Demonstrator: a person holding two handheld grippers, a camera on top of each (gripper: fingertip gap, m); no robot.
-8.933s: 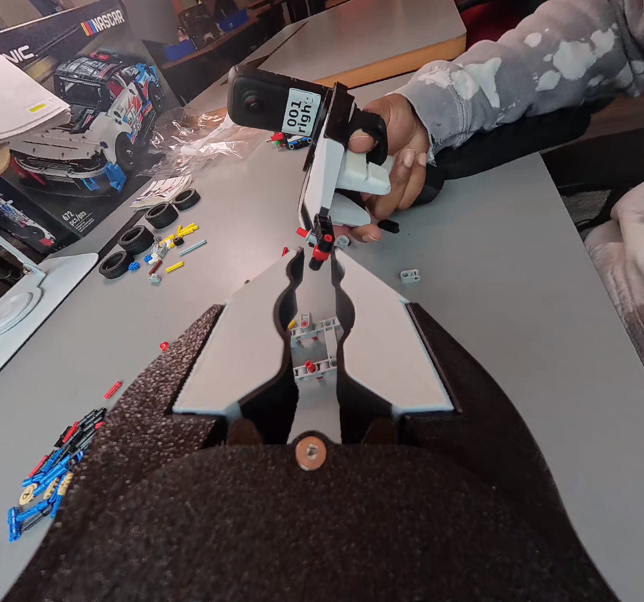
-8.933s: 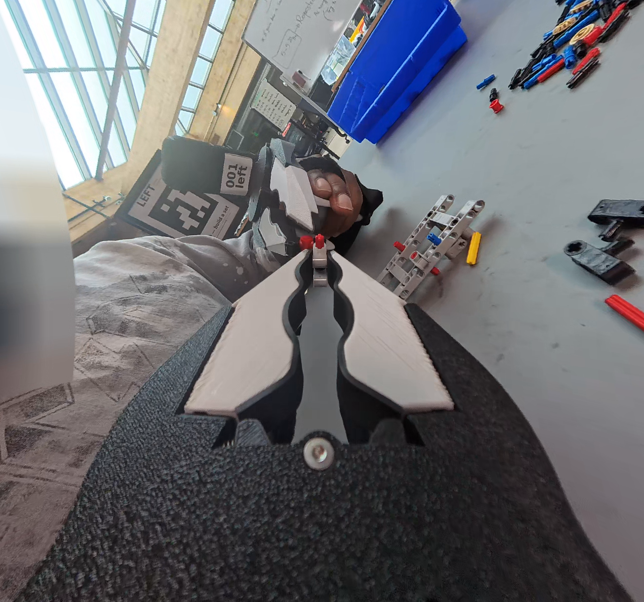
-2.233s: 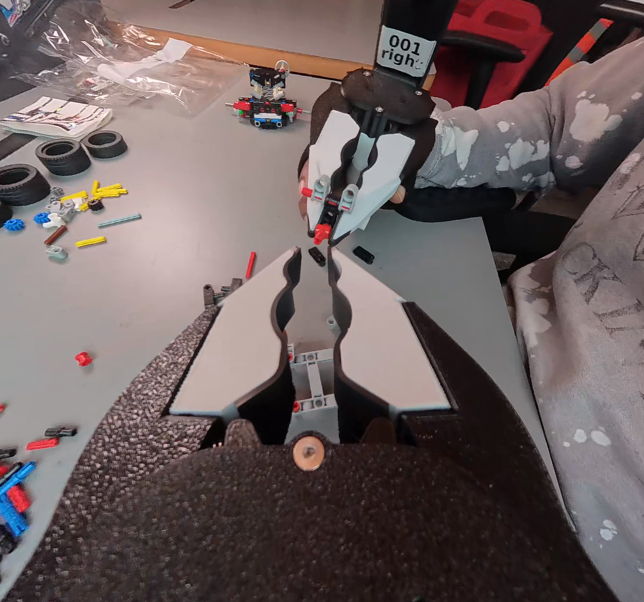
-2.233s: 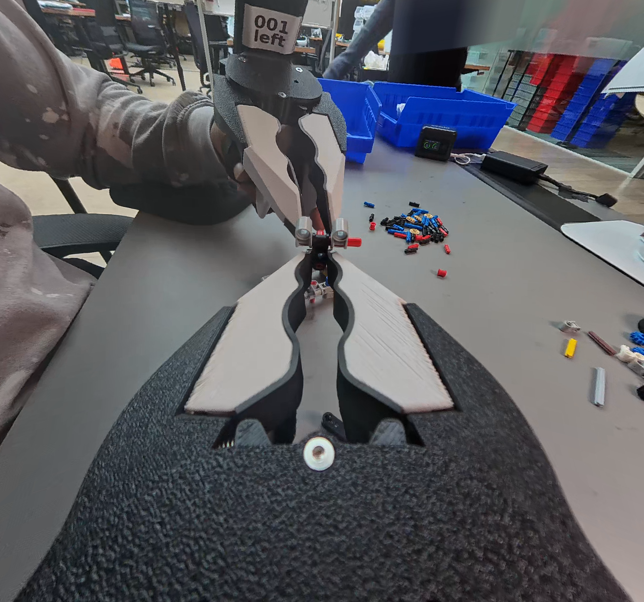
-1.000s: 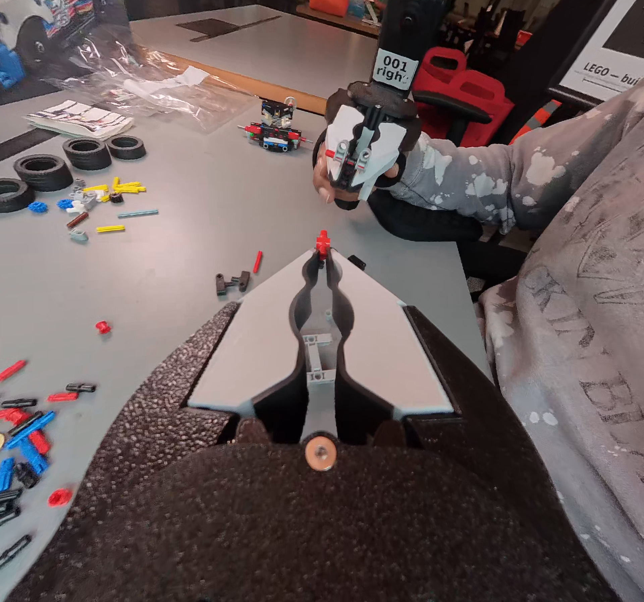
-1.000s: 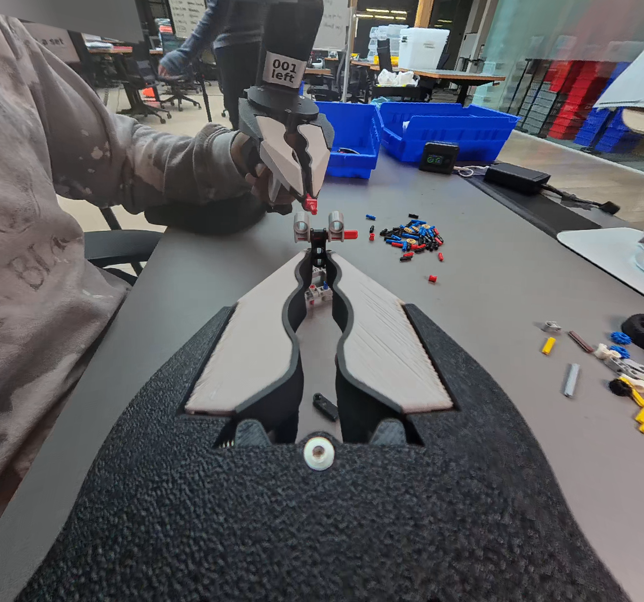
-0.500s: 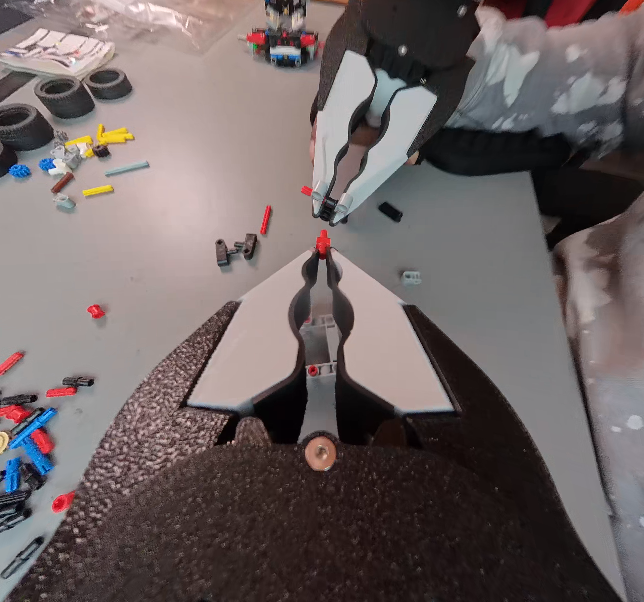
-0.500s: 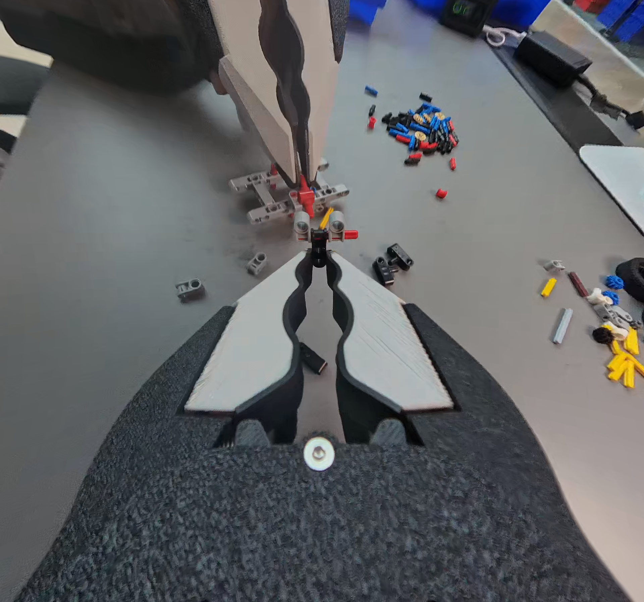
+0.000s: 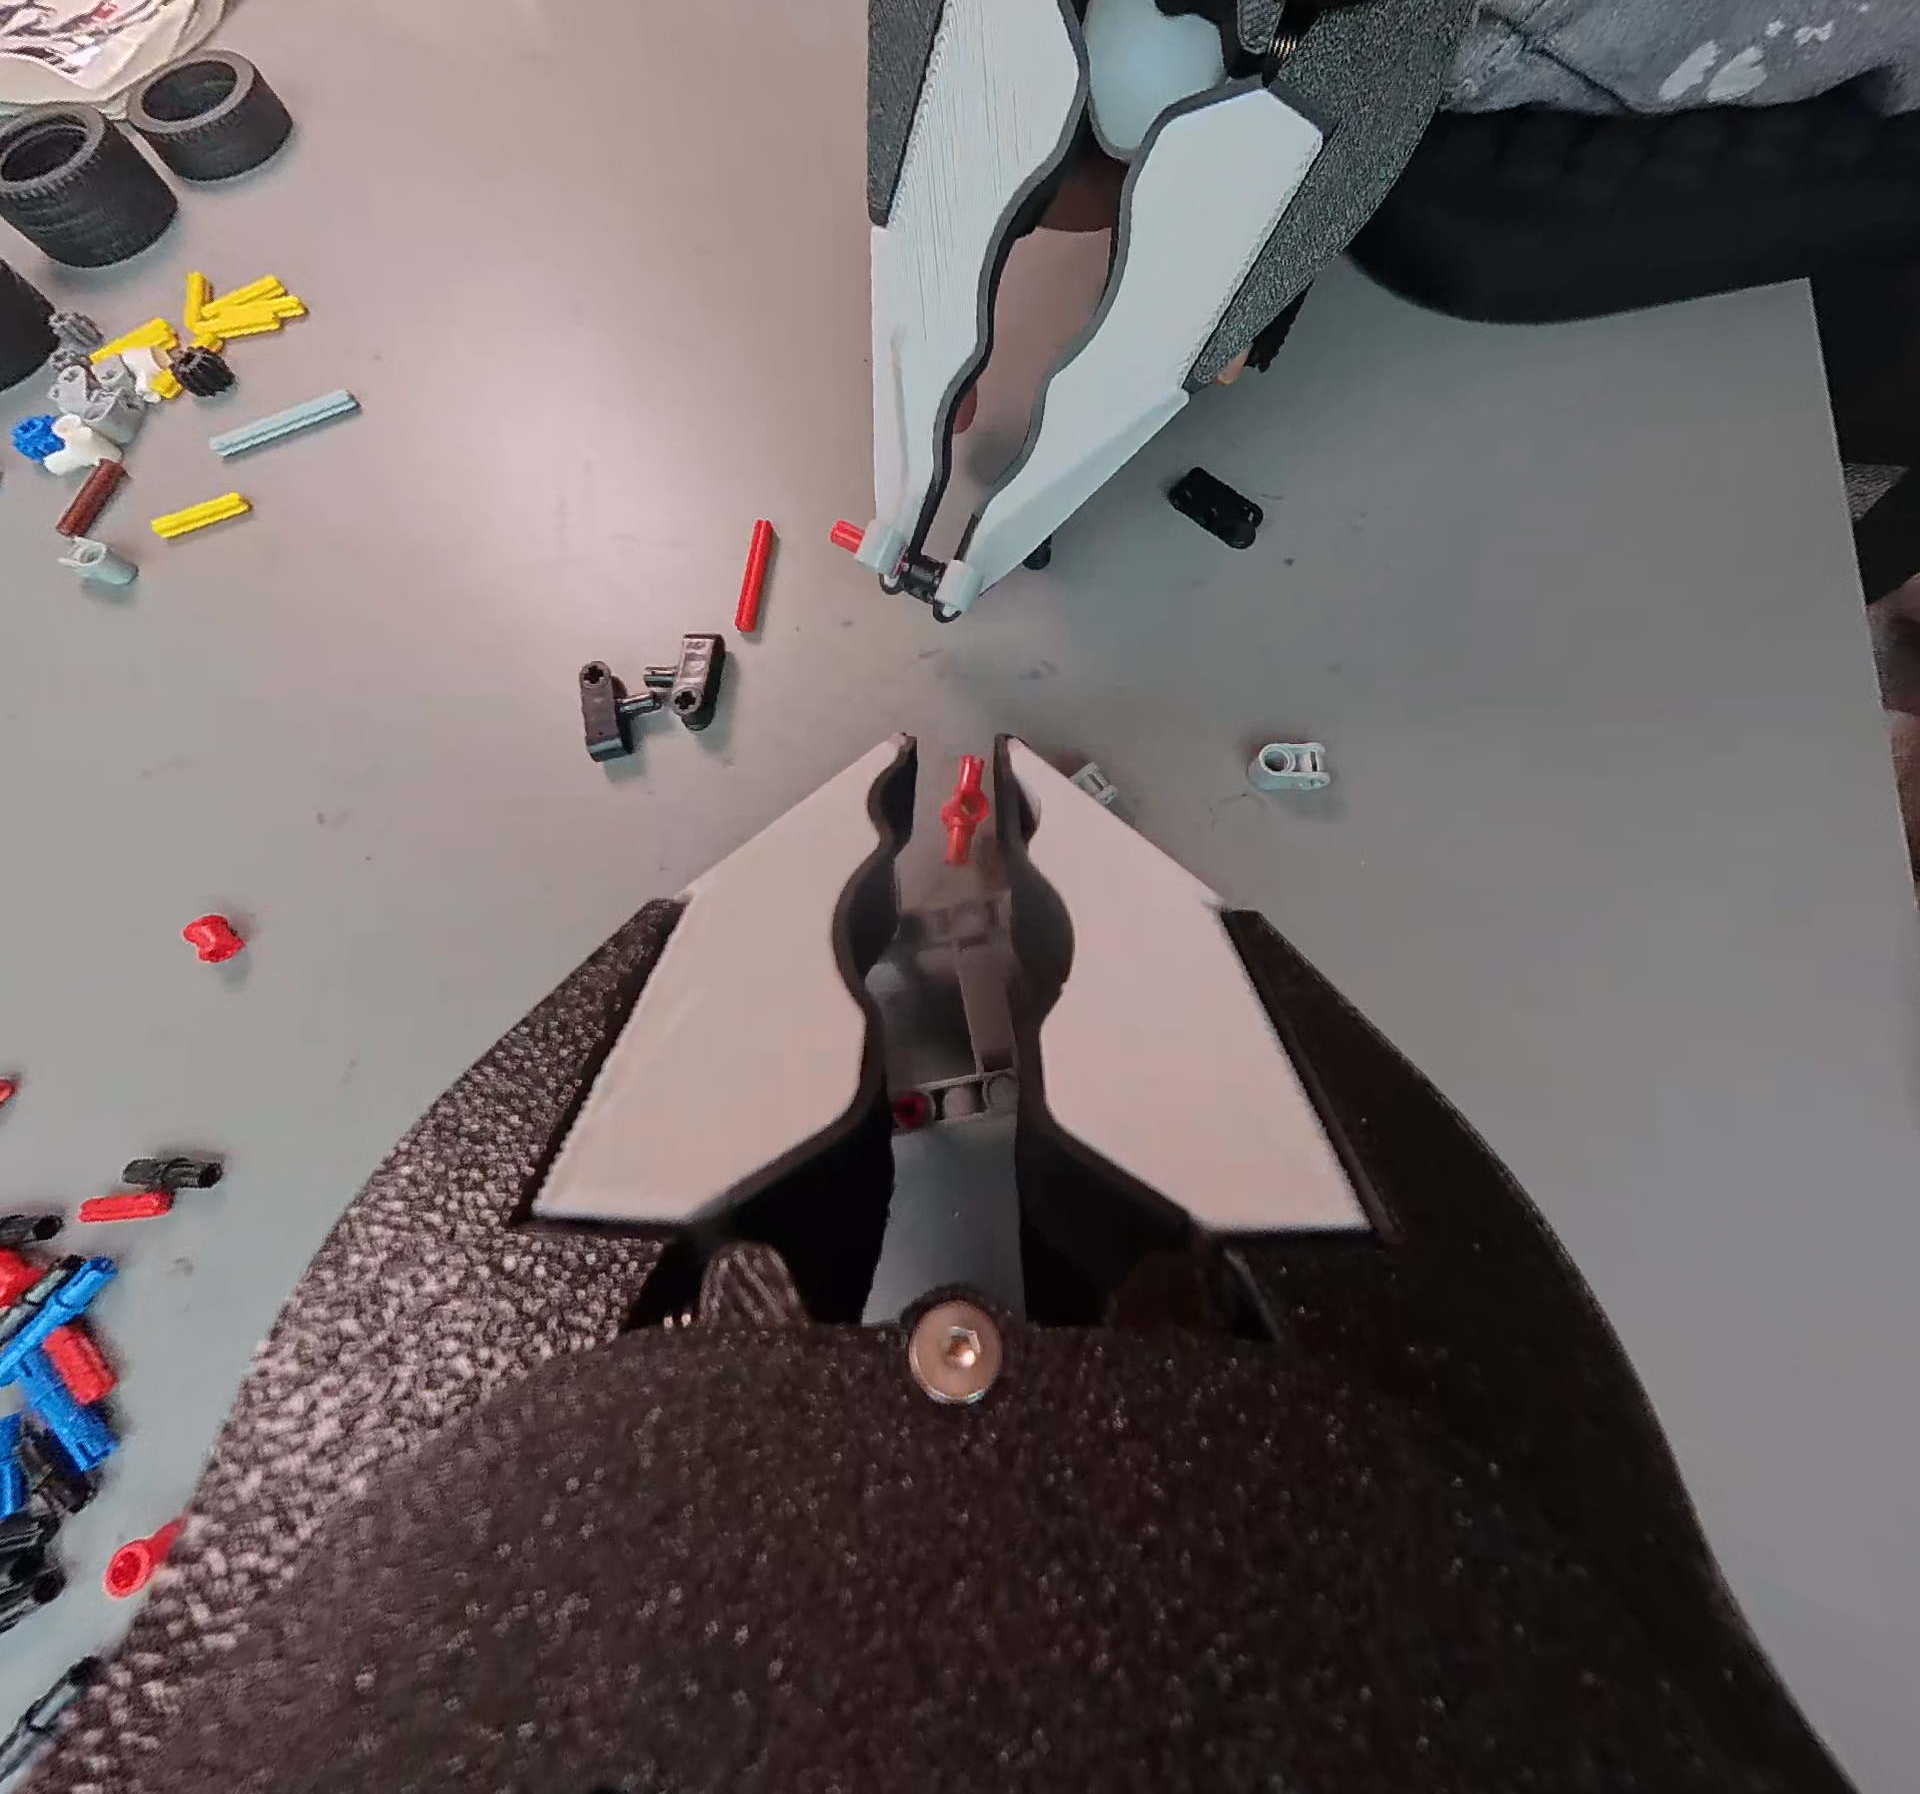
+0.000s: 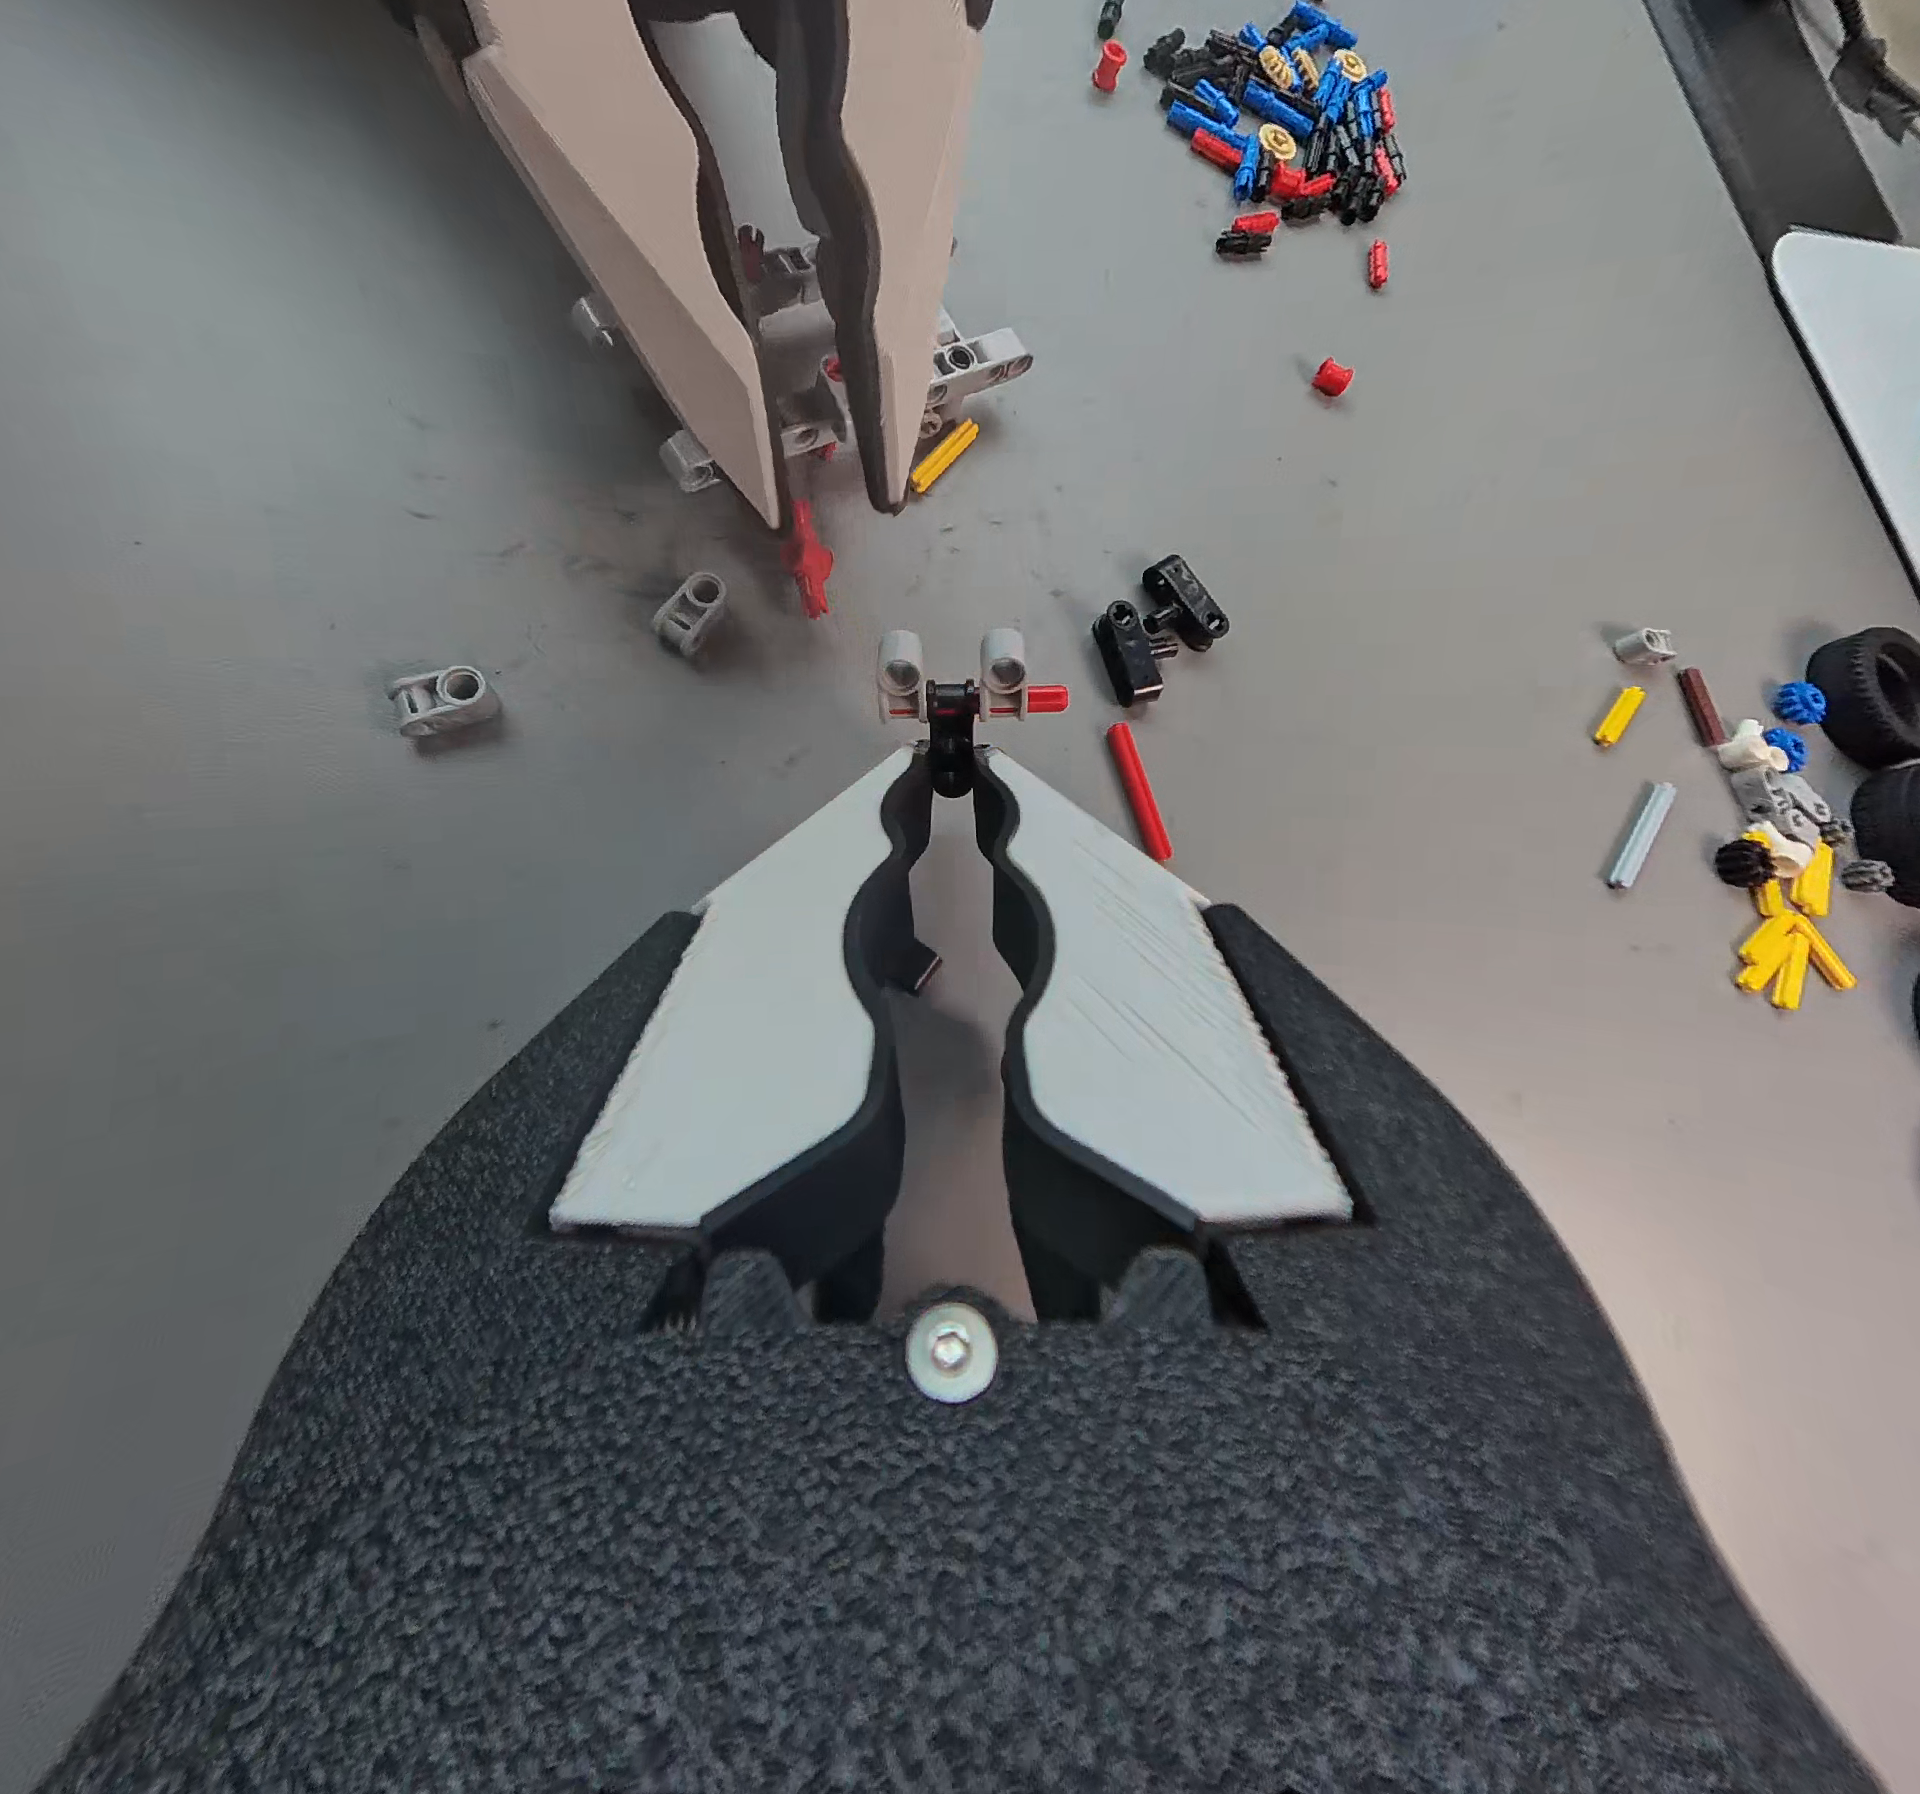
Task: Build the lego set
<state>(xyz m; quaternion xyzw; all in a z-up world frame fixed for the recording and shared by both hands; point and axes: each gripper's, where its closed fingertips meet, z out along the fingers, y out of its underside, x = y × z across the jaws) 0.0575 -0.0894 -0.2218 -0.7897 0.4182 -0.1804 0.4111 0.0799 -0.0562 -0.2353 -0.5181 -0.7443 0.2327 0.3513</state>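
Observation:
My left gripper (image 9: 953, 745) is open, low over the grey table. A small red pin (image 9: 961, 809) lies loose on the table between its fingertips; it also shows in the right wrist view (image 10: 805, 560), just off the tips of the left gripper (image 10: 831, 508). A grey beam frame (image 9: 961, 1090) lies under the left fingers, also seen in the right wrist view (image 10: 977, 357). My right gripper (image 10: 948, 757) is shut on a small assembly (image 10: 951, 695): a black piece carrying two grey connectors and a red pin. It hangs opposite the left gripper (image 9: 920, 581).
Loose on the table: a black connector pair (image 9: 649, 695), a red axle (image 9: 753, 575), grey connectors (image 10: 447, 700) (image 10: 689, 612), a yellow axle (image 10: 943, 456) by the frame, a pile of blue, black and red pins (image 10: 1288, 123), tyres (image 9: 88, 181), yellow pieces (image 9: 239, 300). The gap from one gripper's tips to the other's is roughly 5 cm.
The left gripper has opened and the red pin it held now lies on the table. Both grippers have come lower and closer. The right gripper still holds its assembly.

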